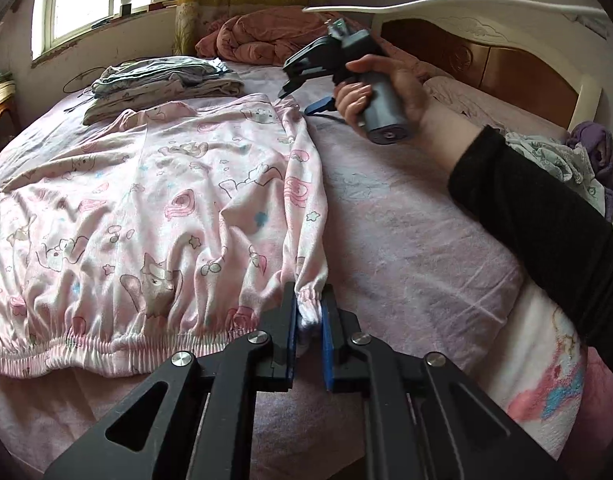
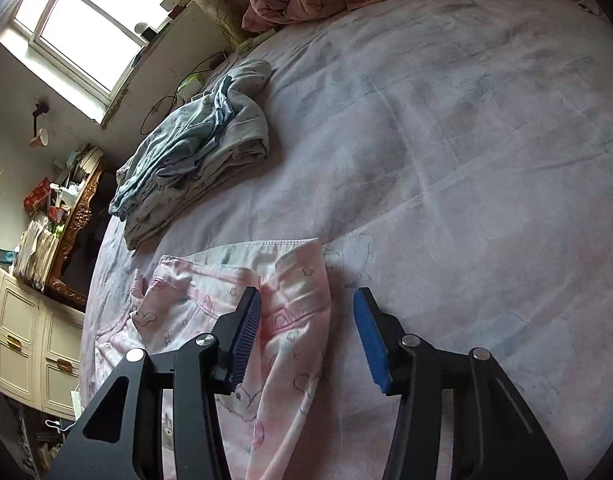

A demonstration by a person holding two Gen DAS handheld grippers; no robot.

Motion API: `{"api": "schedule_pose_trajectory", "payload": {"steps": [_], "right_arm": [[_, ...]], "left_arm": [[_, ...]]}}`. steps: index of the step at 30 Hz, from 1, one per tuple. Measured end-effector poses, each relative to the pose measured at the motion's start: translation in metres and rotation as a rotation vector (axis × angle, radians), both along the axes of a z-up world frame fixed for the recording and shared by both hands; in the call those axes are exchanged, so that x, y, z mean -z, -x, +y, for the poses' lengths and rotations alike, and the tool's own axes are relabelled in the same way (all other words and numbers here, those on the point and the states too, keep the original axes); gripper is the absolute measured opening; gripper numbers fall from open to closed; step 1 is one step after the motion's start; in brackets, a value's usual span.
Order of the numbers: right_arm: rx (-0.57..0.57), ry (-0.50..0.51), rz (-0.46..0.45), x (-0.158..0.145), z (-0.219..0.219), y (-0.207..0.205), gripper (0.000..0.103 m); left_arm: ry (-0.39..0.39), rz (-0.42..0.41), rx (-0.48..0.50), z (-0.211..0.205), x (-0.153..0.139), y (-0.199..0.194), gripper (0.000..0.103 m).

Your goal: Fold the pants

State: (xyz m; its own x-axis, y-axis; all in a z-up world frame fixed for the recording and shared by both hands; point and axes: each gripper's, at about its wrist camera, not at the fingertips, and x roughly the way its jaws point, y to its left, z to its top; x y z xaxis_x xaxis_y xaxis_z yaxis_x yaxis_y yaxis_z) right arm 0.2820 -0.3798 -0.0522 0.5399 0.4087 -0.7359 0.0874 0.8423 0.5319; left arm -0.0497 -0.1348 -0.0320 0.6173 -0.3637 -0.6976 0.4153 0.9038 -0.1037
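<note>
Pink cartoon-print pants [image 1: 154, 200] lie spread on the bed, elastic waistband toward me. My left gripper [image 1: 308, 304] is shut on the waistband's right corner, pinching bunched fabric between its blue pads. My right gripper [image 1: 290, 88] is held in a hand at the far end of the pants, just above the leg hem. In the right wrist view the right gripper [image 2: 308, 312] is open, its jaws straddling the pants' hem corner [image 2: 302, 280] without closing on it.
A stack of folded blue-grey clothes [image 1: 166, 80] lies beyond the pants; it also shows in the right wrist view [image 2: 194, 152]. A rumpled pink quilt [image 1: 266, 36] sits at the headboard end. Loose clothes [image 1: 566, 164] lie at the right. A dresser [image 2: 66, 232] stands beside the bed.
</note>
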Motion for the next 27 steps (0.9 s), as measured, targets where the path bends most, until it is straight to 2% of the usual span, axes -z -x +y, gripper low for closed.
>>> {"api": "schedule_pose_trajectory", "payload": {"steps": [2, 3, 4, 5, 6, 7, 10, 16, 19, 21, 23, 24, 26, 27], "right_arm": [[-0.020, 0.020, -0.012, 0.002, 0.007, -0.007, 0.051], [-0.027, 0.038, -0.025, 0.000, 0.010, -0.007, 0.043], [-0.035, 0.049, -0.036, -0.001, 0.013, -0.007, 0.023], [-0.039, 0.060, -0.044, -0.002, 0.016, -0.007, 0.013], [-0.037, 0.078, -0.053, -0.003, 0.018, -0.006, 0.005], [-0.029, 0.114, -0.062, -0.005, 0.019, -0.004, 0.004], [0.015, 0.192, -0.085, -0.011, 0.013, 0.002, 0.003], [0.118, 0.181, -0.089, -0.019, -0.021, 0.006, 0.003], [0.144, 0.133, -0.054, -0.013, -0.040, 0.009, 0.003], [0.175, 0.140, -0.037, -0.011, -0.047, 0.013, 0.003], [0.209, 0.211, -0.041, -0.014, -0.049, 0.018, 0.003], [0.252, 0.289, -0.053, -0.019, -0.050, 0.023, 0.003], [0.320, 0.405, -0.076, -0.028, -0.053, 0.029, 0.009], [0.326, 0.402, -0.088, -0.031, -0.055, 0.032, 0.017]], "left_arm": [[0.000, 0.004, 0.000, -0.001, 0.001, -0.002, 0.010], [0.003, 0.008, -0.002, -0.002, 0.002, -0.004, 0.010], [0.005, 0.010, -0.003, -0.002, 0.001, -0.004, 0.010], [0.008, 0.011, -0.006, -0.001, 0.001, -0.005, 0.010], [0.010, 0.012, -0.009, -0.001, 0.000, -0.005, 0.009], [0.011, 0.009, -0.010, -0.001, 0.000, -0.004, 0.008], [-0.003, -0.010, -0.007, -0.002, -0.003, 0.000, 0.007], [0.023, -0.006, 0.021, 0.000, -0.012, 0.007, 0.007], [0.008, 0.008, 0.025, -0.002, -0.008, 0.005, 0.007], [0.005, 0.013, 0.022, -0.002, -0.005, 0.005, 0.008], [0.012, 0.024, 0.015, 0.000, -0.003, 0.005, 0.008], [0.017, 0.030, 0.016, 0.001, -0.002, 0.005, 0.009], [0.017, 0.020, 0.020, 0.001, -0.003, 0.008, 0.013], [0.011, 0.015, 0.026, 0.001, -0.003, 0.009, 0.018]]}}
